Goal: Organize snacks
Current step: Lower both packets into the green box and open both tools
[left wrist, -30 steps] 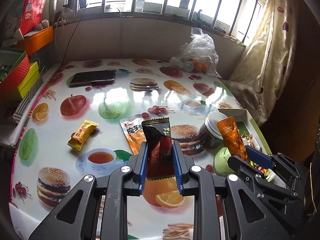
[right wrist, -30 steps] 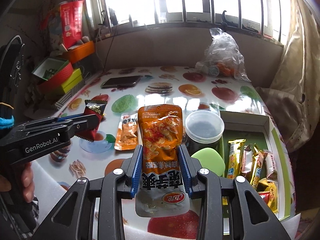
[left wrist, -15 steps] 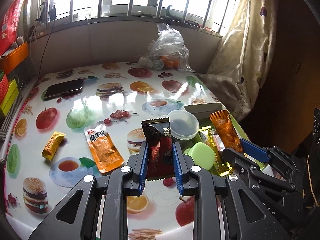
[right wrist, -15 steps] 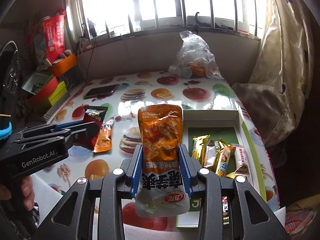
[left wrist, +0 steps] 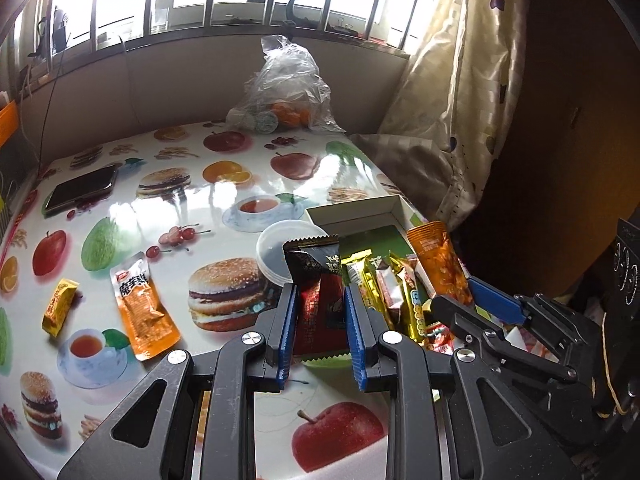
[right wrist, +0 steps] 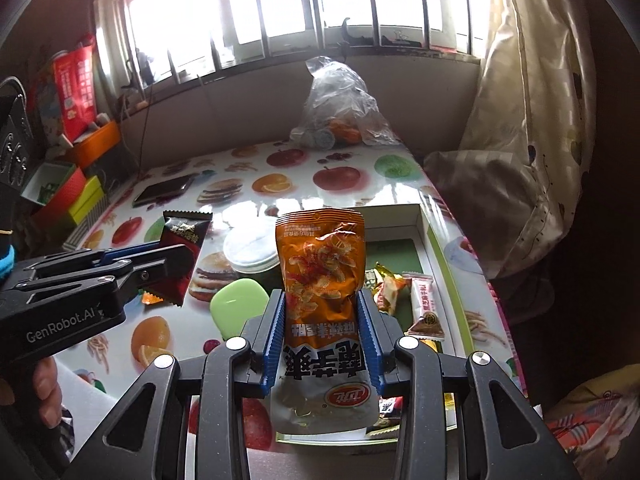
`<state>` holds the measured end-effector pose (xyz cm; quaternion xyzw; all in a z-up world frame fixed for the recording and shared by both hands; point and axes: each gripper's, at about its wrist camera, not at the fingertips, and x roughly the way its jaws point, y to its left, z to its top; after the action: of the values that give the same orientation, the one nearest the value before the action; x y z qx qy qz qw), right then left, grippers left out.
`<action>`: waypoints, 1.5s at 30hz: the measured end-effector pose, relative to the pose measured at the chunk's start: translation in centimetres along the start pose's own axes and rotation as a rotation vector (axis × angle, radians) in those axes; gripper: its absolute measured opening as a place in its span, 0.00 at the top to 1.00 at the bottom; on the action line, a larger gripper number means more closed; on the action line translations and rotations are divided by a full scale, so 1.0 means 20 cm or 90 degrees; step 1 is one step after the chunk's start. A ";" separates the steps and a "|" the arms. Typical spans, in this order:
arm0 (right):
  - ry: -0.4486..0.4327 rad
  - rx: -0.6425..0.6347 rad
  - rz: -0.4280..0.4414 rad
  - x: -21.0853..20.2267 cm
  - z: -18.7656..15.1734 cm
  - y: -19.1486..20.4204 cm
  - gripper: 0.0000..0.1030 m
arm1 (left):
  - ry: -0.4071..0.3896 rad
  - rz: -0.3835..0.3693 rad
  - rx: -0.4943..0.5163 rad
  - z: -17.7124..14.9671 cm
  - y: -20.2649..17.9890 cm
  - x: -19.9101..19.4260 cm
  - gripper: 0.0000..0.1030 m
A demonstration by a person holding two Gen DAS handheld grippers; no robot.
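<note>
My left gripper (left wrist: pixel 320 292) is shut on a dark red and black snack packet (left wrist: pixel 318 300), held upright above the table near the box's left side. My right gripper (right wrist: pixel 322 300) is shut on an orange snack pouch (right wrist: pixel 322 264), raised over the white and green box (right wrist: pixel 434 240). That box (left wrist: pixel 360 208) holds several wrapped snacks (left wrist: pixel 400 292). On the table to the left lie an orange pouch (left wrist: pixel 142 308) and a small yellow candy (left wrist: pixel 58 308). Each gripper shows in the other's view: the left gripper (right wrist: pixel 176 258) and the right gripper (left wrist: pixel 460 300).
A round clear lid on a jar (left wrist: pixel 288 252) and a green lid (right wrist: pixel 238 308) sit beside the box. A phone (left wrist: pixel 80 192) lies at the far left, a plastic bag with oranges (left wrist: pixel 288 96) at the back. A curtain (left wrist: pixel 452 120) hangs right. Coloured boxes (right wrist: pixel 64 188) stand left.
Both grippers have moved to the right with their packets, from over the middle of the table to the box. The grips have not changed.
</note>
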<state>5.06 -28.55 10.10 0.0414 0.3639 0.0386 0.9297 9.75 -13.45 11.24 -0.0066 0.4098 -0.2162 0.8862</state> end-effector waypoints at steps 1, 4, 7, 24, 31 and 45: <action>0.001 0.003 -0.003 0.00 0.00 -0.02 0.67 | 0.003 -0.001 0.000 0.00 -0.01 0.01 0.76; 0.007 0.011 -0.012 0.02 0.00 -0.06 0.67 | 0.010 -0.003 0.002 0.01 -0.03 0.05 0.76; 0.014 0.017 -0.020 0.04 -0.01 -0.10 0.67 | 0.020 -0.006 0.004 0.02 -0.05 0.10 0.76; 0.052 0.044 -0.050 0.19 -0.05 -0.26 0.66 | 0.067 -0.025 0.017 0.04 -0.18 0.32 0.76; 0.069 0.042 -0.052 0.23 -0.08 -0.30 0.66 | 0.087 -0.033 0.027 0.02 -0.24 0.38 0.76; 0.067 0.040 -0.059 0.27 -0.11 -0.37 0.63 | 0.107 -0.024 0.054 -0.03 -0.32 0.46 0.76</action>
<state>7.81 -35.21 3.99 0.0514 0.4149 -0.0138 0.9083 12.14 -22.80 5.46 0.0411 0.4733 -0.2498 0.8437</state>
